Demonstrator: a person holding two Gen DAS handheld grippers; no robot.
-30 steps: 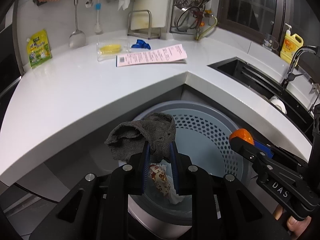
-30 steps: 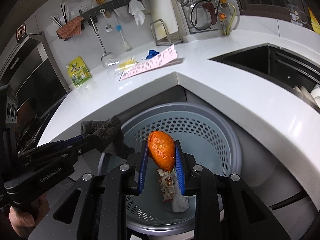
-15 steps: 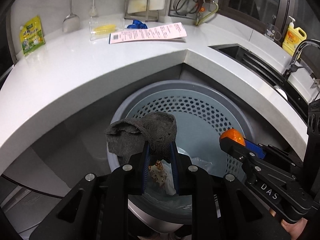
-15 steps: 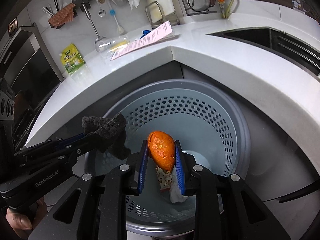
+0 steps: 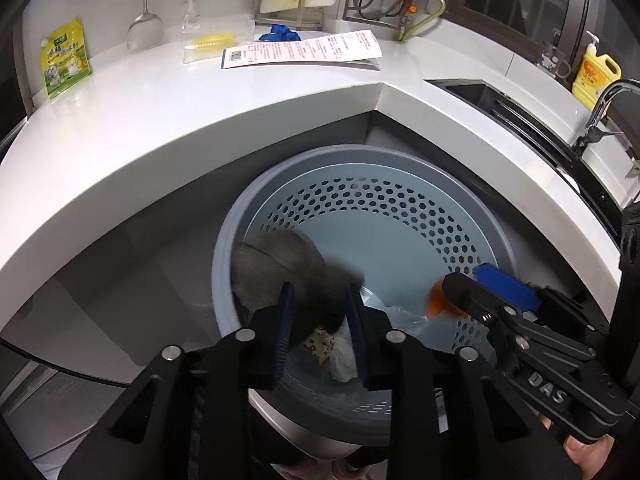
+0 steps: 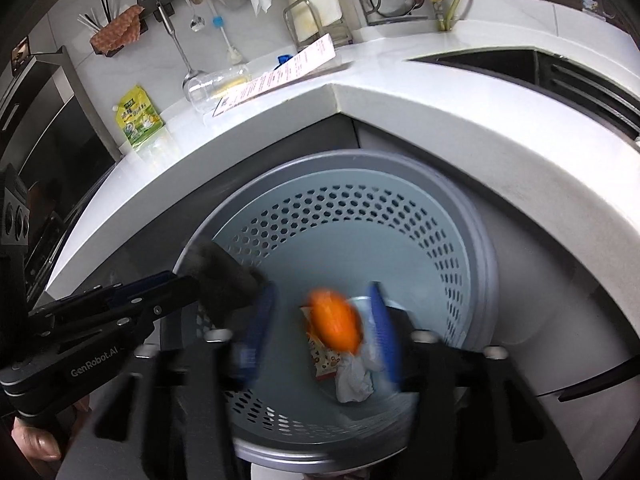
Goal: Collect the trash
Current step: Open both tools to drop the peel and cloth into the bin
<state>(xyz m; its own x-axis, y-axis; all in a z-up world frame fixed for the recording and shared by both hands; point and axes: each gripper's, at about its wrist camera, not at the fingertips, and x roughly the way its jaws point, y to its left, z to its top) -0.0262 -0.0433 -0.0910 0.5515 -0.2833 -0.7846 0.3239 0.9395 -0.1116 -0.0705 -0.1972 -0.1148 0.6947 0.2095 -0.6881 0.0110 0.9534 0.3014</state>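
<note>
Left gripper (image 5: 320, 320), left wrist view: jaws, having just been opening, are standing apart over the bin (image 5: 496, 224); the blurred grey cloth (image 5: 288, 268) is lying between them, and whether the pads are touching it cannot be told. Wrappers (image 5: 332, 350) are lying on the bin floor.

Right gripper (image 6: 324, 328), right wrist view: jaws, having just been opening, are gaping wide, pads clear of the blurred orange (image 6: 334, 322), which is dropping between them above the wrappers (image 6: 340, 364) inside the bin (image 6: 476, 248).
</note>
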